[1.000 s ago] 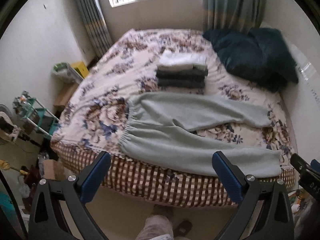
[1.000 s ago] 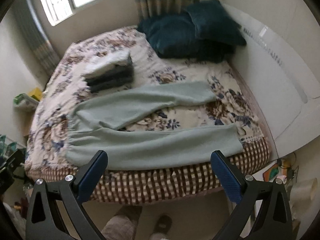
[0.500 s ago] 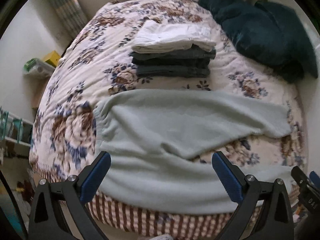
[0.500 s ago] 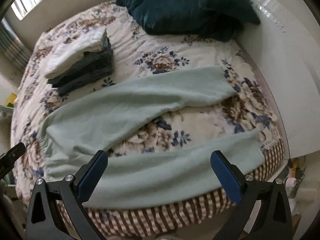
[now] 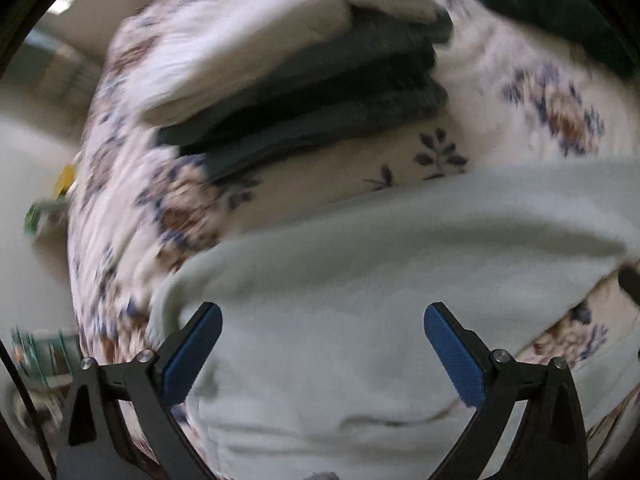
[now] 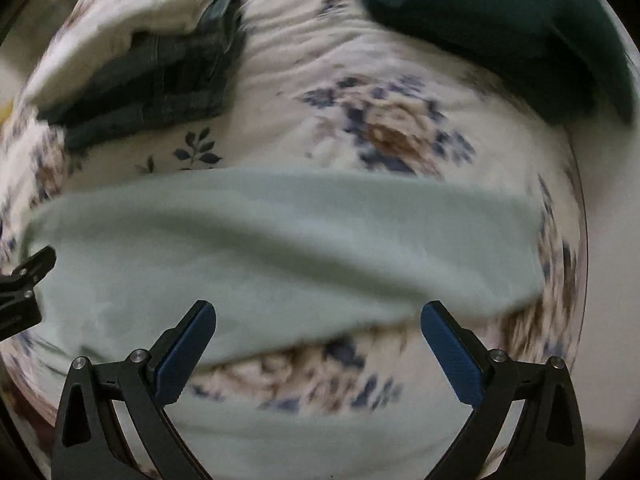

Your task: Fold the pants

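Observation:
Pale green pants [image 5: 360, 280] lie spread flat on a floral bedspread [image 5: 152, 200], their two legs splayed apart. My left gripper [image 5: 322, 344] hovers open low over the waist end, nothing between its blue pads. The far leg [image 6: 280, 240] crosses the right wrist view, and my right gripper [image 6: 318, 344] hangs open above the gap between the legs, the near leg [image 6: 320, 440] below it. Both views are motion-blurred. The left gripper's black frame [image 6: 24, 288] shows at the left edge of the right wrist view.
A stack of folded clothes [image 5: 300, 92], white on top and dark grey below, sits on the bedspread beyond the pants, also the stack [image 6: 152, 80] in the right wrist view. Dark teal pillows [image 6: 500, 28] lie at the far right.
Both grippers have dropped and moved forward, close over the pants; the room and bed edge have left the views. Both stay open.

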A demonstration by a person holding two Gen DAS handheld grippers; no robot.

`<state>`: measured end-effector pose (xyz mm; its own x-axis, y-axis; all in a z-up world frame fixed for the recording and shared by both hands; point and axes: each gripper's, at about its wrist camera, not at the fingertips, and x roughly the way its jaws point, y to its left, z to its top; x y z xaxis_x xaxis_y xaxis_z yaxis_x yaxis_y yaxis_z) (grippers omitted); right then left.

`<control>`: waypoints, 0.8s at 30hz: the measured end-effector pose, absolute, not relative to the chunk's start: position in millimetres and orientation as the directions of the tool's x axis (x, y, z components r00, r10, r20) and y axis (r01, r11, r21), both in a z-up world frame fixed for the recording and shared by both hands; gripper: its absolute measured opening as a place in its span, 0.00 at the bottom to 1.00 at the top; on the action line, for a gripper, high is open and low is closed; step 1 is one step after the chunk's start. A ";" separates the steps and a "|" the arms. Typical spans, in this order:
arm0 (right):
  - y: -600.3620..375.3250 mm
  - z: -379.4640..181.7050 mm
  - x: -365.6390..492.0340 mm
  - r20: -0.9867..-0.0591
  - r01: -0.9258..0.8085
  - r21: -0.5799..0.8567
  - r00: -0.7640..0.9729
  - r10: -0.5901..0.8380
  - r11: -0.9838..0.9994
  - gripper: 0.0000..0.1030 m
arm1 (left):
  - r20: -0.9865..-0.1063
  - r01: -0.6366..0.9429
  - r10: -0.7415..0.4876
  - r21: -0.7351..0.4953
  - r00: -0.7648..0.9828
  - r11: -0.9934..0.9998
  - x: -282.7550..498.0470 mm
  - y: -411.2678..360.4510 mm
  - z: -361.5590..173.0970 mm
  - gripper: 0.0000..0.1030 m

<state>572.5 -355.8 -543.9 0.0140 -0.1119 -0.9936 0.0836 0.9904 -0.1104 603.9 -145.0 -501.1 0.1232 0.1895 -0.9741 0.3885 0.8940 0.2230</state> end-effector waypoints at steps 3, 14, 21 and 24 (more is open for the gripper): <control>-345.1 -581.6 612.3 -0.993 -0.067 -0.112 -0.038 -0.115 0.991 1.00 | -0.976 0.532 0.205 0.215 0.079 0.819 624.0 -167.4 -539.7 1.00; -304.9 -706.9 673.1 -0.964 -0.487 0.016 -0.239 -0.115 0.873 1.00 | -0.969 0.772 0.218 0.053 -0.112 0.633 646.8 -195.0 -629.9 0.98; -312.1 -726.4 684.1 -0.951 -0.479 0.131 -0.309 -0.027 0.868 0.65 | -0.971 0.788 0.180 -0.013 -0.157 0.616 654.9 -202.1 -640.6 0.82; -313.0 -718.3 679.1 -0.955 -0.458 0.173 -0.296 0.034 0.872 0.36 | -0.977 0.793 0.141 -0.042 -0.160 0.608 648.3 -202.4 -625.7 0.49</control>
<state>679.1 -313.0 -718.3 -0.2961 0.0341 -0.9546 -0.4576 0.8721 0.1731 648.3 -202.4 -625.7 -0.1603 0.1415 -0.9769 0.7926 0.6084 -0.0419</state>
